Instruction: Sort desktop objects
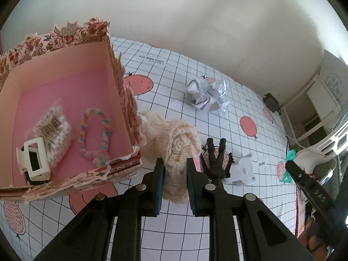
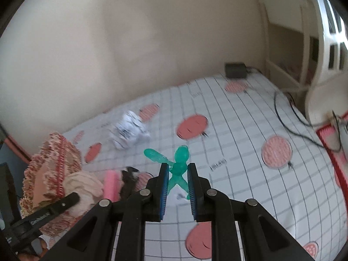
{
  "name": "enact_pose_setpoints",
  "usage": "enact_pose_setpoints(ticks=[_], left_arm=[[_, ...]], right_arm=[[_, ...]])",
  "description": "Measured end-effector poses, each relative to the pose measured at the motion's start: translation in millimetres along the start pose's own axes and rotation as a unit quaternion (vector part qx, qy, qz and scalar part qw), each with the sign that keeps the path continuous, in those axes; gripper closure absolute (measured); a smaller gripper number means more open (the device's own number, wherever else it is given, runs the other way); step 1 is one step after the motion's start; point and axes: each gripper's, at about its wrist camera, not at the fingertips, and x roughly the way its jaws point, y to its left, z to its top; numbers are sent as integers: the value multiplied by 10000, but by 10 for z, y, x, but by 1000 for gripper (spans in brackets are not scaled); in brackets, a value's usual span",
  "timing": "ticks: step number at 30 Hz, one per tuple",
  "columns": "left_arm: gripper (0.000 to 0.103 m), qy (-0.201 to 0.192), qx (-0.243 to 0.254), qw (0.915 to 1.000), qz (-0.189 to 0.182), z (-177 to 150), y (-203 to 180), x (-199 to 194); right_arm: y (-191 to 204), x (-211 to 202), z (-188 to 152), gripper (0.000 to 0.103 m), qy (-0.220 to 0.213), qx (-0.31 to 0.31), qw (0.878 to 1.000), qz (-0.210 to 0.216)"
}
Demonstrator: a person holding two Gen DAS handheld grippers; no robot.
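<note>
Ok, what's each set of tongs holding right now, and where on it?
Left tongs: shut on the cream lace cloth, at its near end. Right tongs: shut on the green clip, at its middle.

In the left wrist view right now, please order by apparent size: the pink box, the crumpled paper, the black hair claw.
1. pink box
2. crumpled paper
3. black hair claw, only slightly smaller; nearness makes this unsure.

Desktop objects, some boxed and some loose on the table

A cream lace cloth [image 1: 174, 152] is clamped at 6 o'clock, the pink floral box [image 1: 65, 87] at its 9 o'clock holding a cotton swab pack [image 1: 54, 134], a white hair clip [image 1: 34, 161] and a pastel braided loop [image 1: 93, 134]; a black clip [image 1: 215, 161] lies at 3 o'clock, crumpled paper [image 1: 206, 95] at 1 o'clock. A green translucent clip [image 2: 178, 169] is gripped upright.
</note>
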Motion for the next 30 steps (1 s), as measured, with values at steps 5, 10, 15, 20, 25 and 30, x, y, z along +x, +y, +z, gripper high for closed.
enact_pose_setpoints(ticks=[5, 10, 15, 20, 25, 30], left_arm=[[83, -254, 69, 9995, -161, 38, -35, -104], [83, -524, 189, 9978, -367, 60, -90, -219], [83, -806, 268, 9949, -551, 94, -128, -348], [83, -1016, 334, 9924, -606, 109, -126, -456], [83, -1234, 339, 9895, -674, 116, -88, -595], [83, -1462, 358, 9859, -731, 123, -51, -730]], right_arm=[[97, -56, 5, 84, -124, -115, 9998, 39], [77, -82, -1, 84, -181, -2, 9998, 52], [78, -169, 25, 84, -355, 112, 9992, 167], [124, -231, 49, 84, -445, 150, 9986, 223], [217, -270, 63, 84, -485, 144, 9977, 454], [394, -233, 37, 84, -405, -3, 9967, 707]])
